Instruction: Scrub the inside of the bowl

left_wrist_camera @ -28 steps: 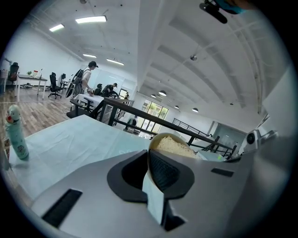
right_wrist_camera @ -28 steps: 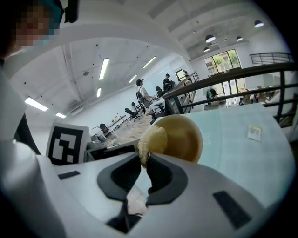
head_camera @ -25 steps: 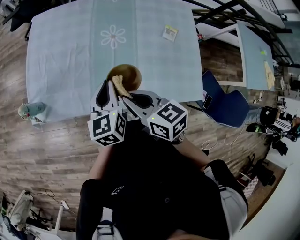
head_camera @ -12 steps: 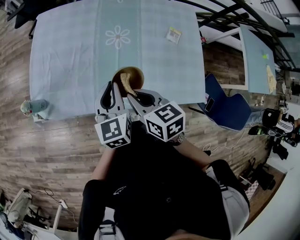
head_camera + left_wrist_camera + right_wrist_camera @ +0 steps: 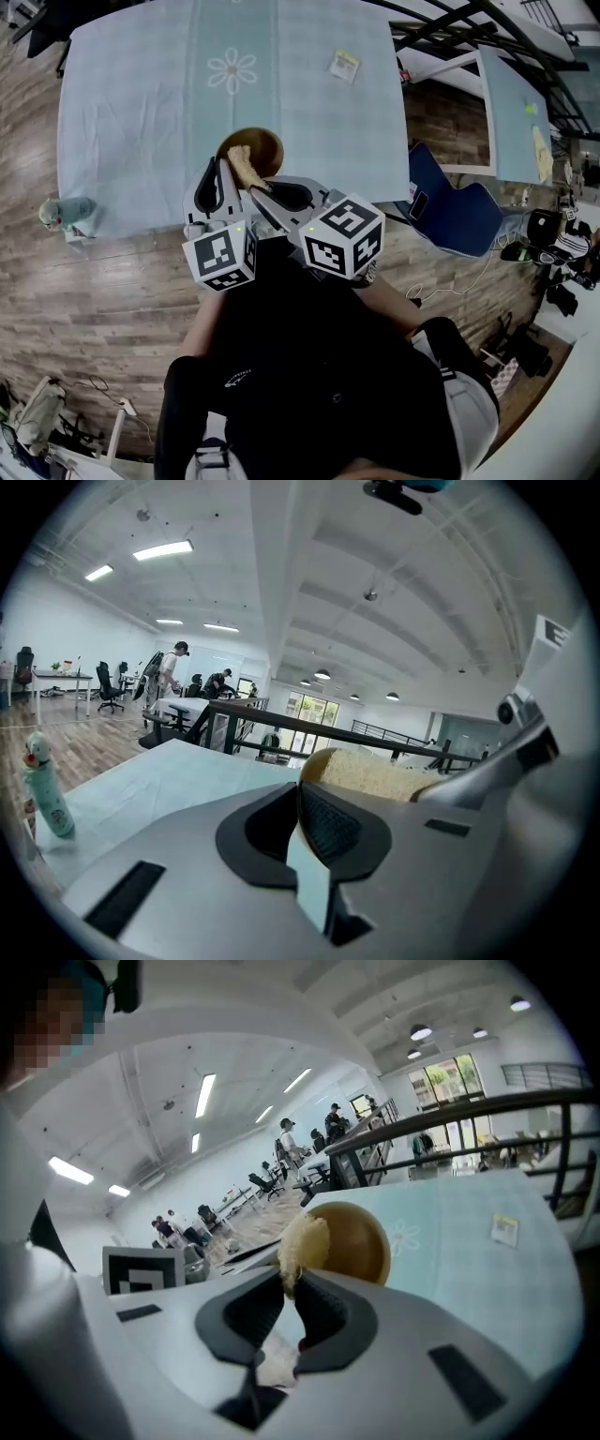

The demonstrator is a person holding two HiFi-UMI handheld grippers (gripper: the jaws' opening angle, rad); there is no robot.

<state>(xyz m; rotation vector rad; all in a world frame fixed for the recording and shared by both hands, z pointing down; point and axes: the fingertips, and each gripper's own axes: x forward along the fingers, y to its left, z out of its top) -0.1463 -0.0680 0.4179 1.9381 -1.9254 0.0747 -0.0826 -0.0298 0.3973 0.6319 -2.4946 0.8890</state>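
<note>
Bowl (image 5: 265, 149) near table (image 5: 141, 122) front edge

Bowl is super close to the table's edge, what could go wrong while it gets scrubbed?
1. The bowl sits by the table's near edge, and the left tool seems to pinch only its rim; a hard push might slide it off.
2. The right tool holds the loofah sponge by one end only, so it may twist out.

A table (image 5: 103, 178) covered by a pale blue cloth (image 5: 309, 122) with a white flower (image 5: 232, 71) print carries a brown bowl (image 5: 266, 148) near its front edge and a small card (image 5: 344, 65) toward the far right.
</note>
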